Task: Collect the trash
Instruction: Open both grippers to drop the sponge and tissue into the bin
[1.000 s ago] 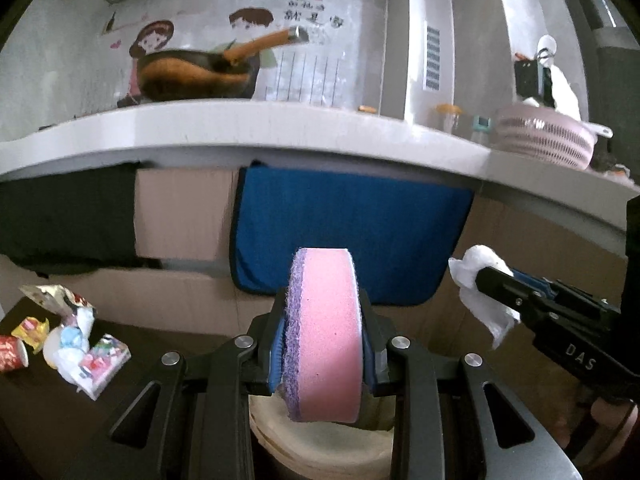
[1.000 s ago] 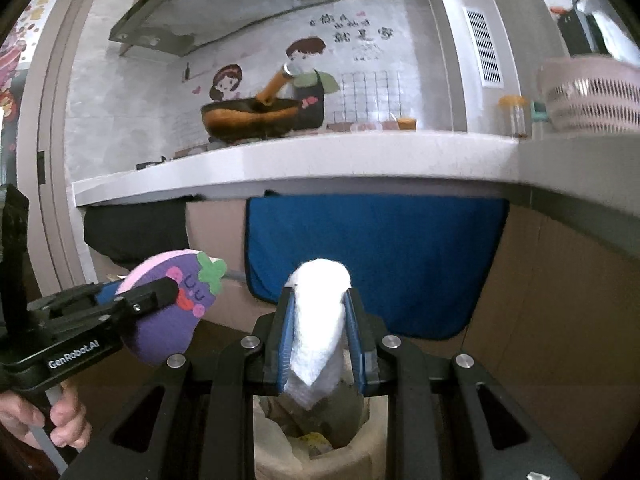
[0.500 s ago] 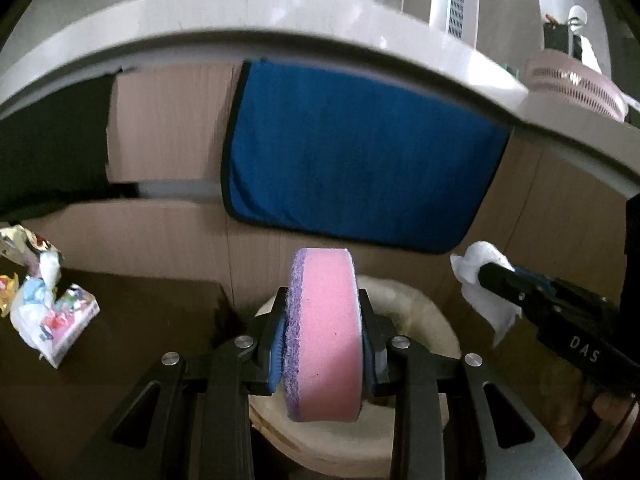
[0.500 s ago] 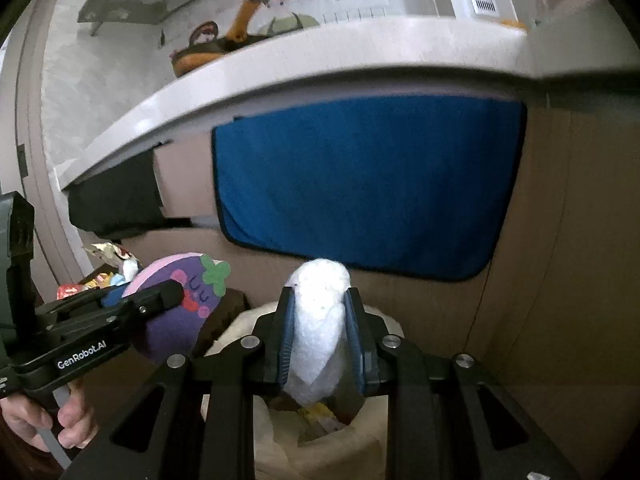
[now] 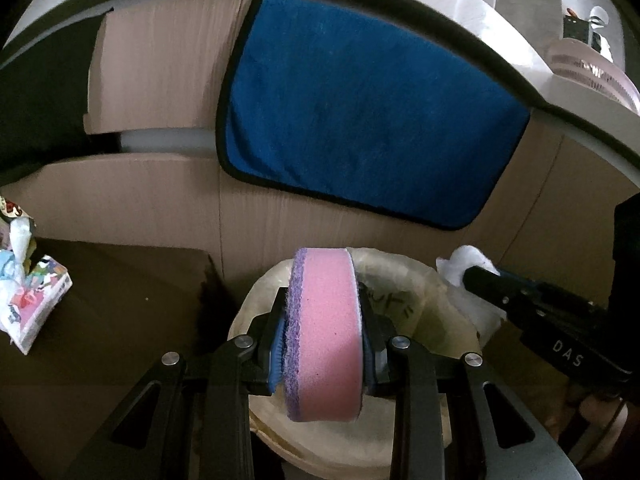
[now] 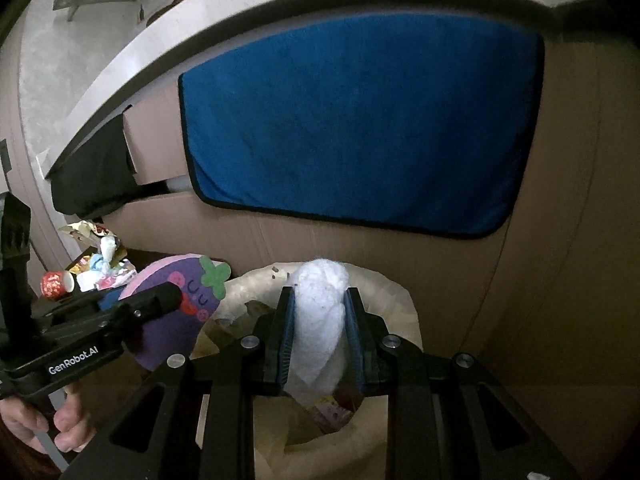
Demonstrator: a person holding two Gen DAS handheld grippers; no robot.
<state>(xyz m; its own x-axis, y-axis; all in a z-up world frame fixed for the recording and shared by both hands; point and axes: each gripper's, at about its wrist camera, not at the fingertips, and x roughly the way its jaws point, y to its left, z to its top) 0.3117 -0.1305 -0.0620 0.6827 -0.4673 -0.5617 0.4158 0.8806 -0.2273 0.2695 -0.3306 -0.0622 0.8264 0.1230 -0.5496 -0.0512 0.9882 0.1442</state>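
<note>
My left gripper is shut on a pink sponge with a purple scrub face, which hangs over the mouth of a cream-lined trash bin. From the right wrist view the same sponge shows an eggplant drawing, held in the left gripper. My right gripper is shut on a crumpled white tissue above the bin, which holds wrappers inside. In the left wrist view the tissue sticks out of the right gripper at the bin's right rim.
A pile of wrappers lies on a dark low table at the left, with a red cup among them. A blue cloth hangs from the counter over a cardboard-lined wall behind the bin.
Both grippers have come down and tilted toward the bin, whose mouth now lies right under the sponge and tissue. The counter top and wall picture have slid out of view. Both grips are unchanged.
</note>
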